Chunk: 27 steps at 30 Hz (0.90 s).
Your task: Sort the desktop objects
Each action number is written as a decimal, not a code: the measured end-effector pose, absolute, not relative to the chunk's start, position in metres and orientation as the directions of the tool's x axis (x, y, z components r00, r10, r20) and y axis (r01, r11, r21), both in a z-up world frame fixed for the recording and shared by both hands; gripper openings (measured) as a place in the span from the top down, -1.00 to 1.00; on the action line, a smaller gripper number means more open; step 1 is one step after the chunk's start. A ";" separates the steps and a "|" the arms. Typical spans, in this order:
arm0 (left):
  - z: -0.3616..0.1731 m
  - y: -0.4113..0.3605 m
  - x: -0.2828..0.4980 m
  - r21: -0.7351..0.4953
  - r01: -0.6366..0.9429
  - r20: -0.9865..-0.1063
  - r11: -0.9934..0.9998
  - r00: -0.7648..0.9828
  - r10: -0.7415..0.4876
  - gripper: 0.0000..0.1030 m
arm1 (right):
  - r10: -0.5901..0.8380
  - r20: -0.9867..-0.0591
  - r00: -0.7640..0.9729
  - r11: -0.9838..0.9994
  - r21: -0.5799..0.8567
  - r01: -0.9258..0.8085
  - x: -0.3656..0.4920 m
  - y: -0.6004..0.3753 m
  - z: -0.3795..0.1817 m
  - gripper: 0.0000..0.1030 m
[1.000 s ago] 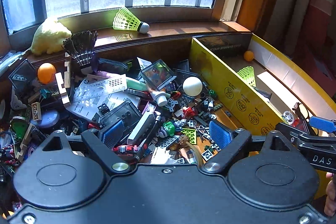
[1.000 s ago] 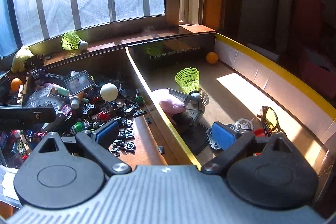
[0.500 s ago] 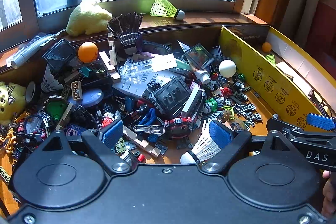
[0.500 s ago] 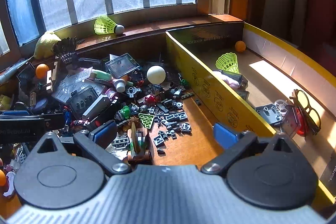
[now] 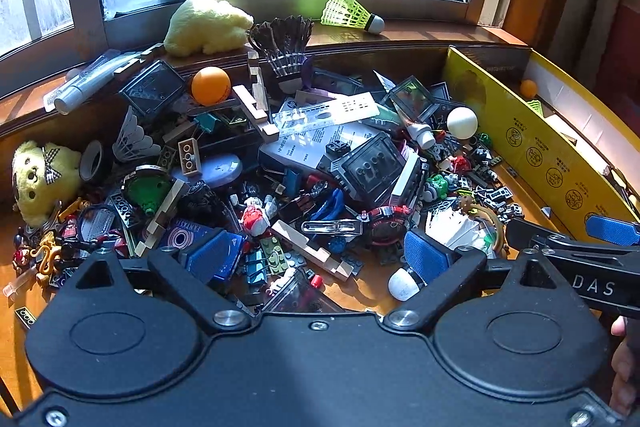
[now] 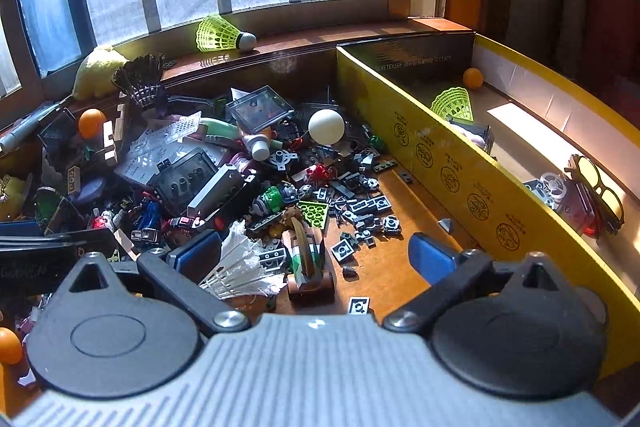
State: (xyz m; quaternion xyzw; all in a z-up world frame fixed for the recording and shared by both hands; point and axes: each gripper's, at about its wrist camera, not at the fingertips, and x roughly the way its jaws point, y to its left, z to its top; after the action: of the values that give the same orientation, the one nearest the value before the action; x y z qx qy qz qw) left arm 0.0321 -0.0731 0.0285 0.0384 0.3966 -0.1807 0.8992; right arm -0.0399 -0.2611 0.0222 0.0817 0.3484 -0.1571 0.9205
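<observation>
Clutter: a heap of small toy bricks [image 6: 362, 205], cards and plastic cases is spread over the wooden desk [image 6: 384, 259]; hard, glossy, angular pieces for the most part
Soft things: yellow plush toy [image 5: 42, 175] at the far left edge; a second pale plush [image 5: 206, 27] sits up on the window ledge
Round things: smooth orange ball [image 5: 211, 85] and matte white ball [image 5: 462, 122], well apart across the pile
Shuttlecocks: white feathered shuttlecock [image 6: 240, 267] lies on its side, splayed and ragged; dark-feathered one [image 5: 286, 47] stands upright at the back; neon mesh one [image 5: 352, 13] lies on the ledge
Box: yellow cardboard box [image 6: 452, 163] with printed round marks stands to the right; inside lie another neon shuttlecock [image 6: 454, 103], a small orange ball [image 6: 473, 78] and yellow-lensed glasses [image 6: 600, 187]
Change: both views have slid leftward off the box and over the heap; the plush at the left edge and the white shuttlecock's cork are newly in sight
Left gripper [image 5: 324, 259]: jaws wide and opening; only loose bricks under the gap, nothing pinched; white shuttlecock just beside its right blue pad
Right gripper [image 6: 316, 259]: spread wide, empty; white shuttlecock against its left pad, a small brown toy car [image 6: 310, 267] between the pads
</observation>
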 end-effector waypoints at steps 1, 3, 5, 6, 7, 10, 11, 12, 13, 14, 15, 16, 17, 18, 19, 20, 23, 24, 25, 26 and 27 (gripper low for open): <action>0.028 -0.073 0.032 -0.076 0.356 -0.728 0.932 0.619 -0.295 -0.84 | -0.233 -0.668 0.707 0.938 0.039 0.345 -0.040 -0.260 0.022 -1.00; 0.027 -0.073 0.033 -0.077 0.355 -0.728 0.931 0.618 -0.296 -0.84 | -0.235 -0.670 0.704 0.938 0.034 0.345 -0.039 -0.258 0.022 -1.00; 0.027 -0.073 0.033 -0.079 0.360 -0.727 0.930 0.618 -0.301 -0.84 | -0.236 -0.671 0.703 0.939 0.029 0.343 -0.039 -0.258 0.021 -1.00; 0.027 -0.074 0.032 -0.080 0.361 -0.726 0.929 0.617 -0.303 -0.85 | -0.237 -0.672 0.702 0.939 0.027 0.343 -0.039 -0.258 0.021 -1.00; 0.027 -0.074 0.032 -0.080 0.363 -0.726 0.928 0.617 -0.304 -0.85 | -0.238 -0.673 0.701 0.939 0.025 0.344 -0.039 -0.257 0.021 -1.00; 0.027 -0.075 0.033 -0.082 0.360 -0.728 0.929 0.615 -0.303 -0.86 | -0.242 -0.674 0.698 0.938 0.022 0.347 -0.039 -0.258 0.021 -1.00; 0.027 -0.075 0.033 -0.085 0.357 -0.729 0.930 0.615 -0.303 -0.86 | -0.243 -0.675 0.696 0.937 0.022 0.348 -0.039 -0.259 0.021 -1.00; 0.026 -0.075 0.034 -0.087 0.355 -0.729 0.931 0.614 -0.302 -0.86 | -0.243 -0.676 0.695 0.937 0.022 0.349 -0.038 -0.259 0.021 -1.00; 0.026 -0.075 0.034 -0.089 0.353 -0.730 0.932 0.613 -0.302 -0.86 | -0.244 -0.678 0.694 0.937 0.021 0.350 -0.038 -0.260 0.021 -1.00; 0.025 -0.074 0.035 -0.092 0.350 -0.732 0.932 0.611 -0.302 -0.86 | -0.244 -0.679 0.692 0.936 0.021 0.351 -0.038 -0.260 0.021 -1.00; 0.025 -0.074 0.035 -0.093 0.348 -0.733 0.933 0.610 -0.301 -0.86 | -0.244 -0.680 0.691 0.936 0.021 0.352 -0.038 -0.260 0.020 -1.00; 0.025 -0.074 0.036 -0.094 0.347 -0.734 0.933 0.609 -0.300 -0.86 | -0.244 -0.681 0.690 0.936 0.022 0.353 -0.037 -0.260 0.020 -1.00; 0.024 -0.075 0.036 -0.094 0.346 -0.736 0.934 0.608 -0.300 -0.86 | -0.244 -0.682 0.689 0.935 0.023 0.354 -0.037 -0.261 0.020 -1.00; 0.024 -0.075 0.036 -0.095 0.345 -0.737 0.934 0.606 -0.299 -0.86 | -0.244 -0.683 0.688 0.935 0.023 0.354 -0.036 -0.261 0.020 -1.00; 0.024 -0.075 0.037 -0.094 0.345 -0.739 0.934 0.605 -0.298 -0.86 | -0.243 -0.685 0.687 0.935 0.025 0.355 -0.036 -0.261 0.020 -1.00; 0.023 -0.075 0.037 -0.093 0.345 -0.739 0.934 0.604 -0.297 -0.86 | -0.242 -0.686 0.686 0.934 0.026 0.356 -0.036 -0.262 0.020 -1.00; 0.024 -0.075 0.037 -0.093 0.346 -0.739 0.934 0.604 -0.297 -0.87 | -0.243 -0.689 0.682 0.933 0.026 0.359 -0.035 -0.263 0.019 -1.00; 0.024 -0.075 0.037 -0.093 0.345 -0.739 0.934 0.605 -0.297 -0.87 | -0.243 -0.690 0.681 0.933 0.026 0.360 -0.035 -0.263 0.019 -1.00; 0.024 -0.075 0.037 -0.092 0.345 -0.739 0.934 0.605 -0.297 -0.88 | -0.243 -0.691 0.681 0.933 0.027 0.360 -0.035 -0.263 0.019 -1.00; 0.024 -0.076 0.037 -0.092 0.346 -0.739 0.934 0.605 -0.297 -0.90 | -0.242 -0.692 0.680 0.933 0.027 0.360 -0.035 -0.263 0.019 -1.00; 0.024 -0.076 0.037 -0.091 0.345 -0.739 0.934 0.605 -0.296 -0.90 | -0.243 -0.692 0.680 0.933 0.027 0.360 -0.035 -0.263 0.019 -1.00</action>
State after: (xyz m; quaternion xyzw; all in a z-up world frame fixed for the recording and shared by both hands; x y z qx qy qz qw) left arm 0.0370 -0.0760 0.0236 0.0306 0.4069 -0.1790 0.8953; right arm -0.0348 -0.2629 0.0188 0.0804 0.3642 -0.1649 0.9131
